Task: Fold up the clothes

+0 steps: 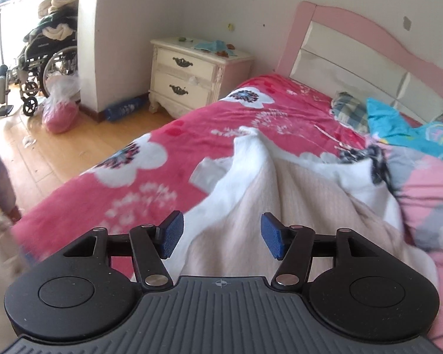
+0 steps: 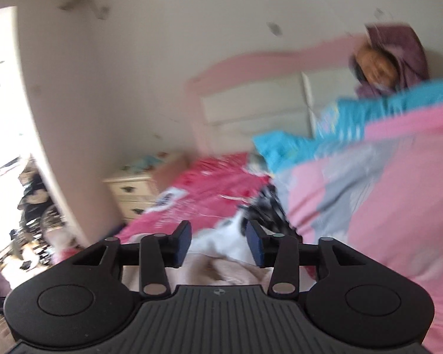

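The bed with the pink wooden headboard [image 1: 354,26] and the red fleece cover printed with white flowers [image 1: 150,159] fills most of both views; a pink and grey patchwork quilt [image 1: 428,194] is heaped along its right side; the cream two-drawer bedside cabinet [image 1: 186,73] stands well apart by the wall. On the red cover lies the task's thing, a pale beige ribbed knit garment with a white fleecy lining [image 1: 251,194], rumpled into ridges, its white edge peaked up toward the headboard. It looks soft, limp and light, likely thick enough to resist a sharp crease; it should sag from any grip, so a hem edge or corner seems the best hold, a layer or two at a time. The left gripper [image 1: 221,233] hangs over the beige cloth, jaws about half apart, nothing between its blue pads [image 1: 171,236]; the right gripper [image 2: 218,242], in a blurred view, stands likewise parted and empty above the same garment.
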Tool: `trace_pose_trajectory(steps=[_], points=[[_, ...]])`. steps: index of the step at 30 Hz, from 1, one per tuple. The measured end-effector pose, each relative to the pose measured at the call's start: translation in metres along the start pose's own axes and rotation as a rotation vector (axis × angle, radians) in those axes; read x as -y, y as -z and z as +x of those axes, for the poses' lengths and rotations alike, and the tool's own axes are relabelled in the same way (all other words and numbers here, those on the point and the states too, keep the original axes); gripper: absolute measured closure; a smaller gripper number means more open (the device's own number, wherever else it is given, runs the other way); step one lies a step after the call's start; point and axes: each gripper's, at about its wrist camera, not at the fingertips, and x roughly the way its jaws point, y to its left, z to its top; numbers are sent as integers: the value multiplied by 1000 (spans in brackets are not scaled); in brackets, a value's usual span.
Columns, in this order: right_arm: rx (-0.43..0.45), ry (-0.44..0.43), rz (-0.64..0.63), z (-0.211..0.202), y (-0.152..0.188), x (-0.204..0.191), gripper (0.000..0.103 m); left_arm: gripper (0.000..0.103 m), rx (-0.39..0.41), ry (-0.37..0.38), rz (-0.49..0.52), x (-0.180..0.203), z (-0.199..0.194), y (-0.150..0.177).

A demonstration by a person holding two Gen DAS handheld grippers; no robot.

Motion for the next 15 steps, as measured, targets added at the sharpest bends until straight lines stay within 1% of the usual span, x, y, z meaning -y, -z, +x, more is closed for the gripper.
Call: trace_pose_trajectory(steps=[2, 3, 4, 6, 8, 9, 12, 13, 14, 15], points=[[-22, -60, -37, -35, -5, -10, 50, 42, -16, 4, 3, -8, -30, 13], [-47, -91, -55, -46, -6, -15, 47, 42, -50, 25, 2, -11, -39, 22], [-86, -127, -67, -55, -2, -21, 47, 42, -83, 45, 1, -13, -47, 30], [-183, -185, -75, -55, 18, -35, 46, 41, -143, 68, -6, -12, -41, 52], [-308, -209, -86, -37, 56, -54, 46, 41, -203, 91, -14, -12, -35, 74], [-379, -221, -101, -24, 80, -67, 46, 41, -232, 97, -16, -11, -31, 85], [-584, -307, -175, 18, 160, -111, 47, 41, -277, -2, 22, -3, -8, 117], [-636, -337, -220, 32, 185, -129, 48, 43, -289, -37, 39, -1, -2, 124], [-660, -357, -285, 42, 205, -146, 48, 43, -297, -69, 58, 1, 3, 131], [-654, -367, -383, 51, 224, -164, 48, 44, -287, -89, 86, 1, 1, 135]])
